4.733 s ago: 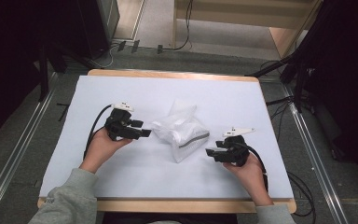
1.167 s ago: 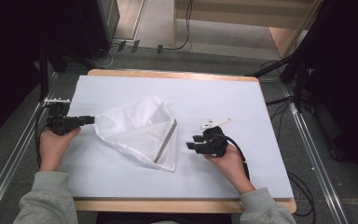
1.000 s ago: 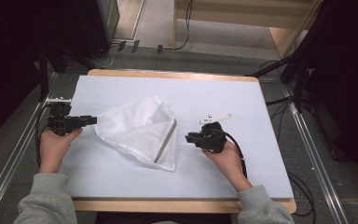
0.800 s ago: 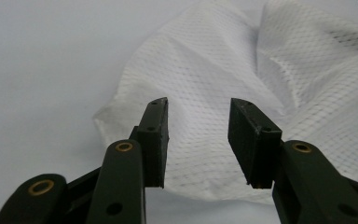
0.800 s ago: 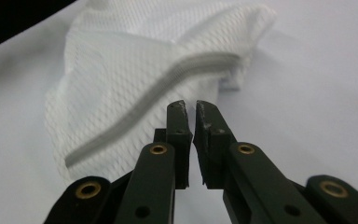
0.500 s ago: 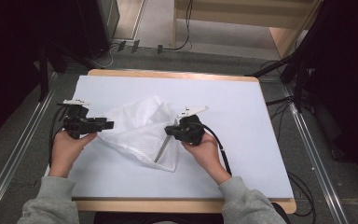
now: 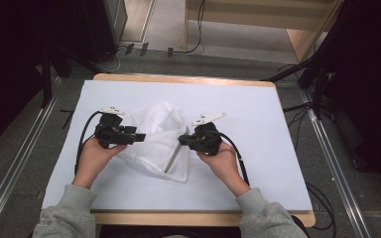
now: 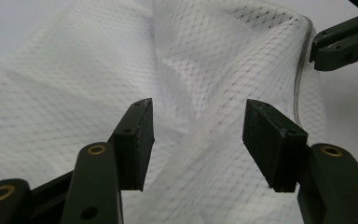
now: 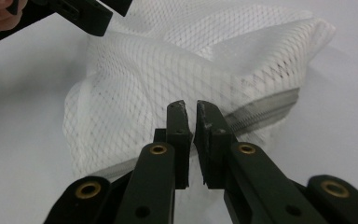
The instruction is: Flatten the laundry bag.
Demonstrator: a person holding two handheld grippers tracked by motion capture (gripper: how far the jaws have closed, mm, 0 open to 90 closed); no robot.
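A white mesh bag with a grey zipper lies bunched in the middle of the white-covered table. My left gripper is at the bag's left side, open, with its jaws straddling a fold of mesh without closing on it. From the right, my right gripper meets the bag at the zipper edge. Its jaws are pressed almost together on that edge. The right gripper also appears at the top right of the left gripper view, its tip against the bag's rim.
A wooden edge frames the table cover. Cables trail from both grippers across the cover. Dark stands and floor cables sit beyond the right side. Bare cover lies to the right of the bag and along the front.
Both hands have moved inward. The left gripper came right from the table's left edge and the stretched bag bunched up. The right gripper moved left onto the zipper edge.
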